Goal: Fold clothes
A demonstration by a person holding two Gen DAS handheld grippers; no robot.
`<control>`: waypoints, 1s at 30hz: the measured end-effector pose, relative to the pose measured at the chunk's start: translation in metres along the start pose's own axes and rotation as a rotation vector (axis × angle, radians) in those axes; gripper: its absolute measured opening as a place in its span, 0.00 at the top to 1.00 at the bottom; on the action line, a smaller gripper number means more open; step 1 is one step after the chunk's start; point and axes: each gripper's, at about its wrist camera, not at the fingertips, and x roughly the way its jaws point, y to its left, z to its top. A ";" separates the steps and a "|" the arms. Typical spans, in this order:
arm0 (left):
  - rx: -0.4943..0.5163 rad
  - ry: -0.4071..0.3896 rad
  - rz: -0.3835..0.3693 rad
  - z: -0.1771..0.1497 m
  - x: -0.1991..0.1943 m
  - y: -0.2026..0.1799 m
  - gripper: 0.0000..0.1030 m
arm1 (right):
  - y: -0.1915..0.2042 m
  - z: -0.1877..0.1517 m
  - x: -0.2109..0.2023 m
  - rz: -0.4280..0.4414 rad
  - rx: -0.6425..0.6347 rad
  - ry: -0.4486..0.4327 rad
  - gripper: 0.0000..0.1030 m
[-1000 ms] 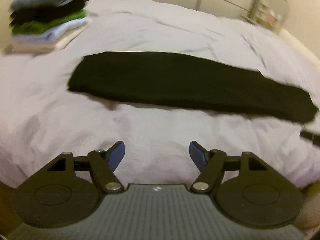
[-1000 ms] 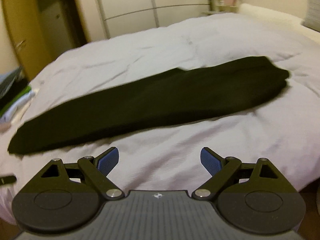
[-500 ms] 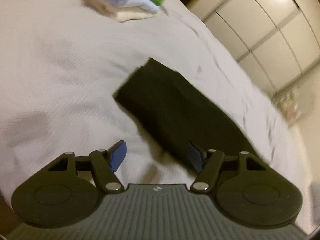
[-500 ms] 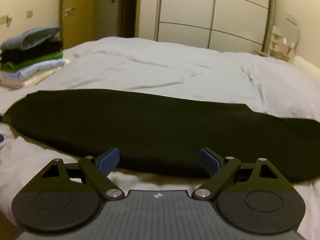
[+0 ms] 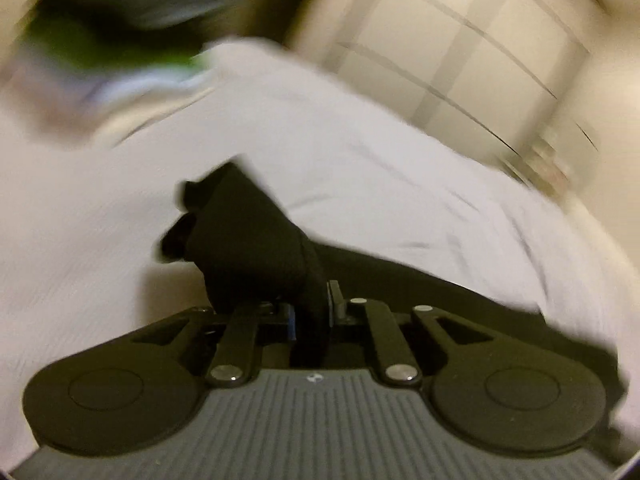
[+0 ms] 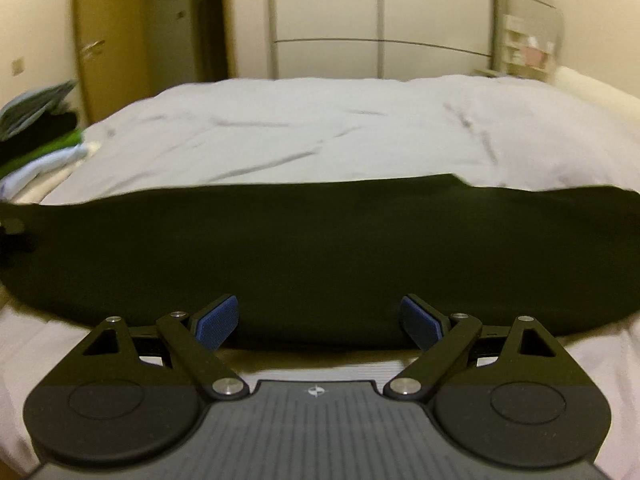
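A long black garment [image 6: 320, 248] lies folded in a strip across the white bed [image 6: 320, 128]. My left gripper [image 5: 312, 316] is shut on one end of the black garment [image 5: 248, 240], which bunches up and rises off the bed in front of the jaws. The left wrist view is blurred. My right gripper [image 6: 320, 320] is open and empty, low over the bed, with its blue pads [image 6: 218, 322] at the near edge of the garment's middle.
A stack of folded clothes [image 6: 36, 136] sits at the bed's left side; it is a blur in the left wrist view [image 5: 108, 28]. Wardrobe doors [image 6: 380, 20] and a wooden door [image 6: 112, 40] stand behind the bed.
My left gripper has closed on the end of the black garment and lifted it. My right gripper has moved closer to the garment's near edge and stays open.
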 end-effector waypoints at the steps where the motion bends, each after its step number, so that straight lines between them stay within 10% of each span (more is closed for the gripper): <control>1: 0.065 0.012 -0.046 0.001 0.002 -0.018 0.91 | -0.009 0.001 -0.002 -0.010 0.029 -0.004 0.13; 9: 0.352 0.277 -0.238 -0.046 0.054 -0.119 0.75 | -0.072 -0.002 -0.010 0.038 0.355 -0.009 0.13; 16: 0.316 0.275 -0.231 -0.038 0.018 -0.095 0.72 | -0.080 -0.009 -0.006 0.380 0.700 0.000 0.18; 20: 0.300 0.279 -0.175 -0.023 0.009 -0.075 0.71 | -0.057 -0.010 0.019 0.543 0.783 0.079 0.40; 30: 0.273 0.306 -0.124 -0.011 0.009 -0.051 0.66 | -0.034 -0.005 0.055 0.549 0.826 0.218 0.48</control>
